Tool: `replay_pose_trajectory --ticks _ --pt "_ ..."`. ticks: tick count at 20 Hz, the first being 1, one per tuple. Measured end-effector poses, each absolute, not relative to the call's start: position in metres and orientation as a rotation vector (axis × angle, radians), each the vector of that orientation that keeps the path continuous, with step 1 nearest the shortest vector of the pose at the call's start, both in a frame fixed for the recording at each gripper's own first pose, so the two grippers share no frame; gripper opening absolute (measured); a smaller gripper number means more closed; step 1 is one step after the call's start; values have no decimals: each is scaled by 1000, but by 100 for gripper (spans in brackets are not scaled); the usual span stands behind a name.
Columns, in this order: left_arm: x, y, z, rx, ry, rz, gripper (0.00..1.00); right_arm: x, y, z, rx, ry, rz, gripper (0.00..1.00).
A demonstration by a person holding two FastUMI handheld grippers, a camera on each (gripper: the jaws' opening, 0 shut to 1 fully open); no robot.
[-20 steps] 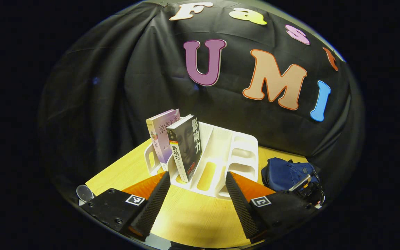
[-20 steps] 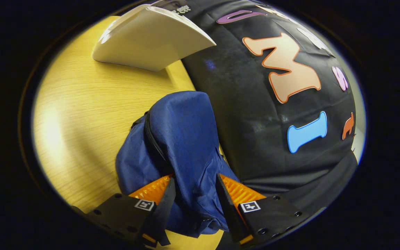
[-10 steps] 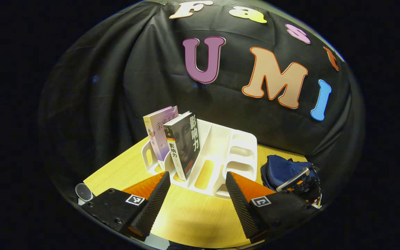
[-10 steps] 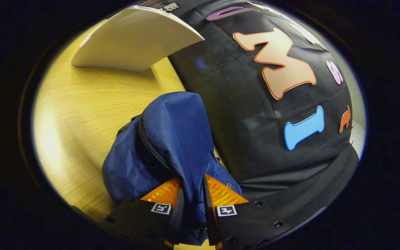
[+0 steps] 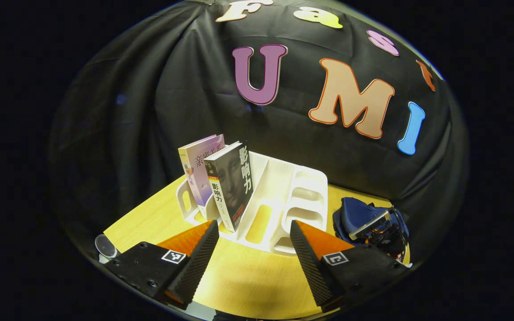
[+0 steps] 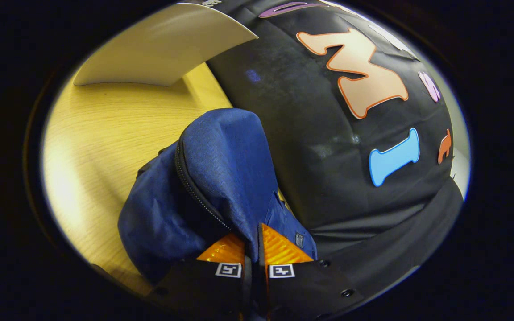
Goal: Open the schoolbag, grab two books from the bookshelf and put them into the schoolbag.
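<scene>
Left gripper (image 5: 254, 232) hovers with fingers spread wide; right gripper (image 6: 251, 238) has its fingers pinched together on blue fabric.

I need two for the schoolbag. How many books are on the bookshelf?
2. The purple book stands in the white bookshelf's leftmost slot; the black book stands beside it, on its right. The other slots look empty.
</scene>
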State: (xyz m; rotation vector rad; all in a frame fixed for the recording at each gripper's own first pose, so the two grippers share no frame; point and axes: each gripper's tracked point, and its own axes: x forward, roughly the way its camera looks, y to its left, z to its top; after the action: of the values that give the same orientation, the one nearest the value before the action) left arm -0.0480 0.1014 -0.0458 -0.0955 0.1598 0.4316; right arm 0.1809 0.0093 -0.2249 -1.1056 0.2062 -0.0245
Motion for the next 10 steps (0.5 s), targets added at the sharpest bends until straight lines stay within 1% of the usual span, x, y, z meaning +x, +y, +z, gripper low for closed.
replay_pose_trajectory --ticks 2,3,4,5,6,7,8,10 --pt "-44 109 -42 -89 156 440 95 181 9 -214 -1093 197 -34 12" --pt "-43 114 -40 -84 153 446 95 182 7 -211 -1081 202 -28 12" --pt "-41 119 -37 -82 149 451 95 181 6 -207 -1063 206 -23 8" --pt "-39 126 -36 -84 144 458 95 180 4 -200 -1033 201 -25 8" --pt "-37 130 -34 -89 145 459 95 179 3 -192 -1002 192 -35 5" --pt "-36 135 -34 -97 145 460 95 179 -1 -183 -987 185 -49 8" --pt "-32 140 -34 -107 147 460 95 178 -3 -176 -980 181 -58 6" --pt "-27 150 -29 -110 147 461 95 176 -9 -164 -944 171 -80 6"
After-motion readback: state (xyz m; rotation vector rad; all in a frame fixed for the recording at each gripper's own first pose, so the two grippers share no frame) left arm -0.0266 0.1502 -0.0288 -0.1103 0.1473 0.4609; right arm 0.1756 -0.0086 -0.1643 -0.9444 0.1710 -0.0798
